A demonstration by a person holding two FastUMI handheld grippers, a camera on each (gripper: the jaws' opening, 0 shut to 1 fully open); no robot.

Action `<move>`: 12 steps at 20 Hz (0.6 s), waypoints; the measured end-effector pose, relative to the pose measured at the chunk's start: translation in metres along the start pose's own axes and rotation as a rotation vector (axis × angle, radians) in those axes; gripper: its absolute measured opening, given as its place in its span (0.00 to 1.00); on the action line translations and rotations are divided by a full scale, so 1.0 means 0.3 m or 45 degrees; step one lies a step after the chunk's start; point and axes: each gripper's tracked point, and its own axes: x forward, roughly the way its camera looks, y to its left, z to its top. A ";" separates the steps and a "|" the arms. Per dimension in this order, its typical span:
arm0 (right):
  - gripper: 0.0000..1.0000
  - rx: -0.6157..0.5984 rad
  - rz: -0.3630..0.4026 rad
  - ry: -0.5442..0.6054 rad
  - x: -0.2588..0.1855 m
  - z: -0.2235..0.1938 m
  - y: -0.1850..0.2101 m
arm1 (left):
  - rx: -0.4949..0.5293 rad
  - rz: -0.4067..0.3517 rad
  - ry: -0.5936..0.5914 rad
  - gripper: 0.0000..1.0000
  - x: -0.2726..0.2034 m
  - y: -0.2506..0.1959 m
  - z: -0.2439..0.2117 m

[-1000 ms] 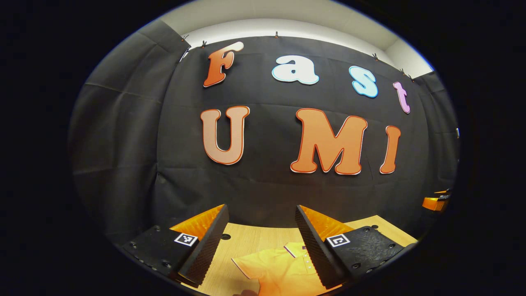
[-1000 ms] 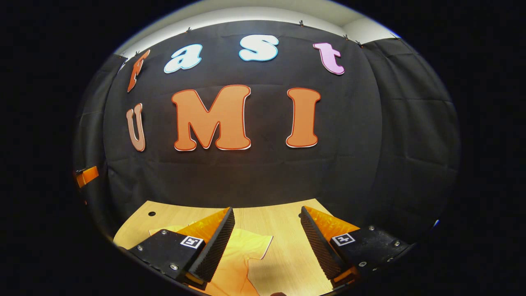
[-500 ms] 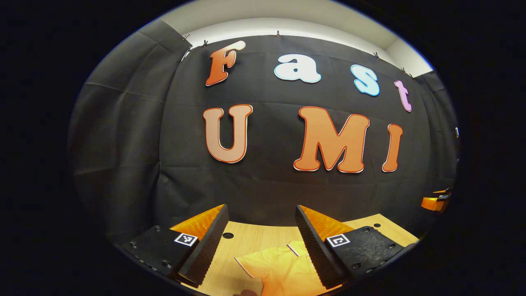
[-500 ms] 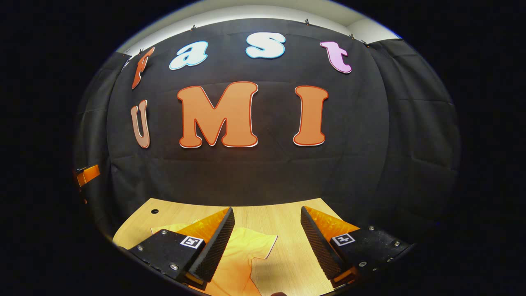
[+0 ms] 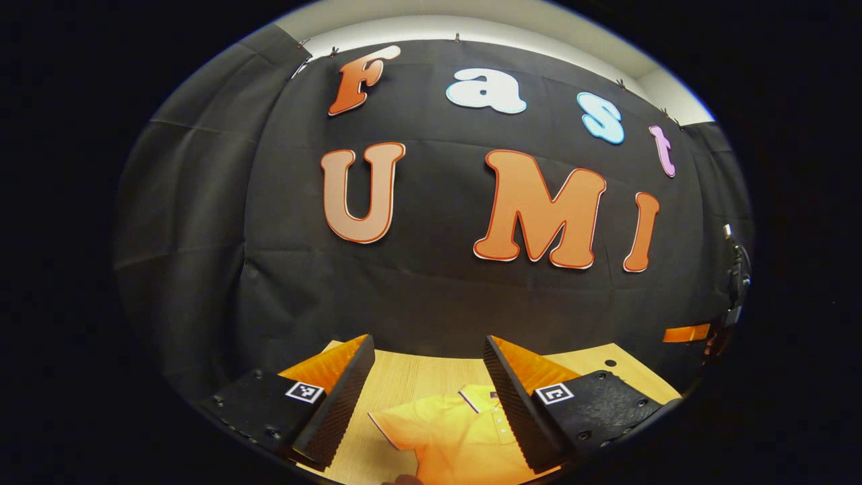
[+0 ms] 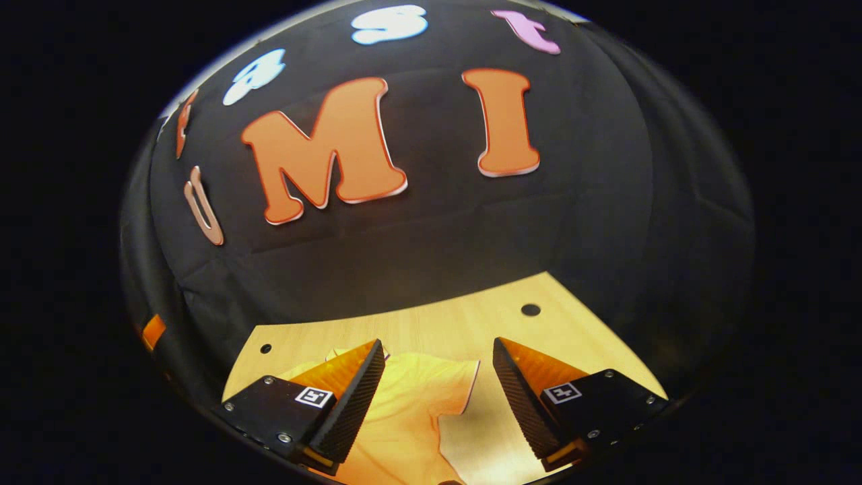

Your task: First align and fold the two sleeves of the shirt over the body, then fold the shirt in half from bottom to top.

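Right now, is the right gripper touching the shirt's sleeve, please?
Cannot tell: in the right gripper view the open right gripper frames the sleeve of the shirt, height unclear.

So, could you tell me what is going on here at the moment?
A person holds a two-finger gripper in each hand above a yellow shirt lying flat on a wooden table. Nothing is folded yet: one sleeve shows spread out in the left gripper view, and the other sleeve in the right gripper view. The left gripper and the right gripper are both open, holding nothing, each poised over its side of the shirt.
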 end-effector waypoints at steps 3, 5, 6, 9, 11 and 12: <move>0.98 0.137 -0.014 0.282 0.175 -0.134 -0.025 | -0.006 0.017 0.042 0.98 0.028 0.039 -0.047; 0.98 0.157 -0.059 0.475 0.295 -0.257 -0.056 | -0.005 0.042 0.067 0.98 0.040 0.077 -0.082; 0.98 0.148 -0.096 0.574 0.353 -0.331 -0.079 | -0.007 0.054 0.081 0.98 0.048 0.093 -0.094; 0.99 0.081 -0.216 0.854 0.466 -0.593 -0.151 | -0.009 0.086 0.129 0.98 0.067 0.143 -0.151; 0.99 0.060 -0.253 0.939 0.516 -0.659 -0.165 | -0.007 0.108 0.160 0.98 0.083 0.173 -0.180; 0.99 0.065 -0.260 0.938 0.544 -0.671 -0.165 | -0.008 0.120 0.167 0.98 0.090 0.183 -0.193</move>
